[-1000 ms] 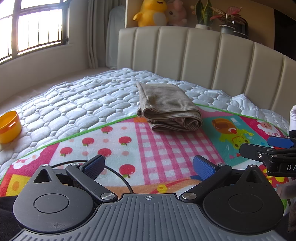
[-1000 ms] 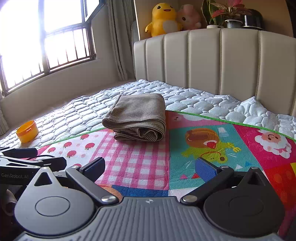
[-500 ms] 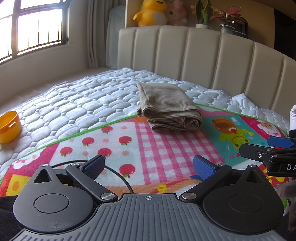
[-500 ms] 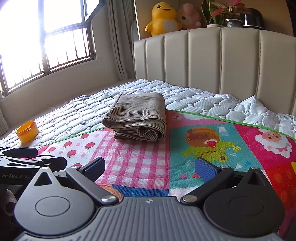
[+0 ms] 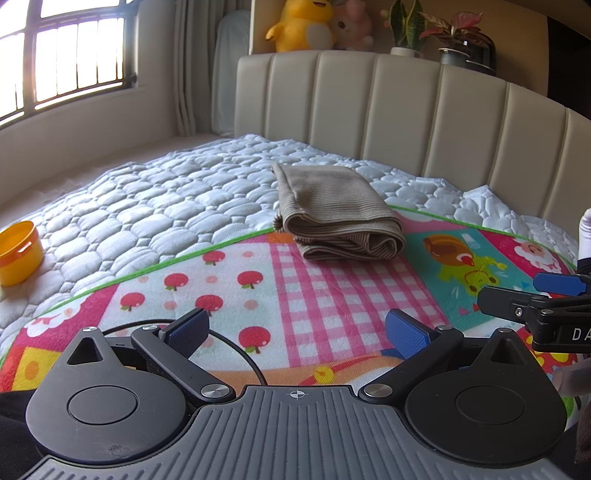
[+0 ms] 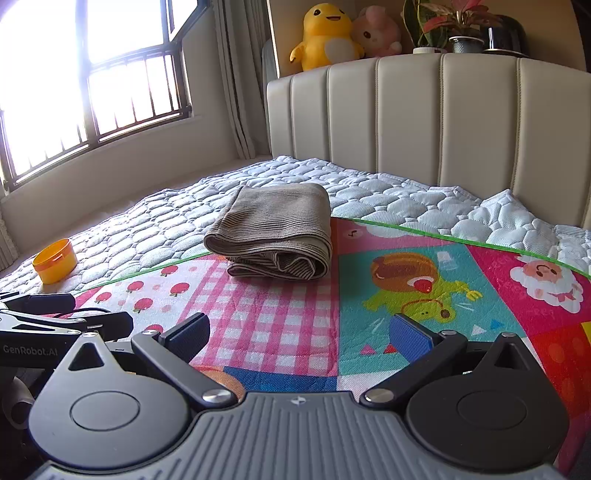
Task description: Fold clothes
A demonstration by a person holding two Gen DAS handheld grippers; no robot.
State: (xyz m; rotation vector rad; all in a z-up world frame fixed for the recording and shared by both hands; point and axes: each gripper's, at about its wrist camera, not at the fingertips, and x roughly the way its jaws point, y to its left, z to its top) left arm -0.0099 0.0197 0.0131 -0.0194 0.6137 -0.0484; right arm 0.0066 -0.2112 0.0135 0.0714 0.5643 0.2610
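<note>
The garment (image 5: 338, 214), a tan ribbed piece, lies folded into a compact stack of several layers, rounded fold edge facing the cameras. It straddles the green-trimmed far edge of a cartoon-print mat (image 5: 332, 295): near half on the pink checked panel, far half on the white quilted mattress cover (image 5: 166, 206). In the right wrist view the same garment (image 6: 273, 230) sits left of centre on the mat (image 6: 424, 295).

The left gripper (image 5: 295, 326) is low over the near part of the mat, blue-padded fingers (image 5: 186, 328) spread wide apart, nothing between them, well short of the garment. The right gripper (image 6: 301, 332) is likewise low over the mat, fingers apart and empty, just beside the left one.

An orange cup (image 5: 18, 253) stands on the mattress cover, well to the left of the garment. A padded cream headboard (image 5: 406, 122) rises behind the bed, with plush toys (image 5: 317, 24) and potted plants (image 5: 443, 33) above it.
</note>
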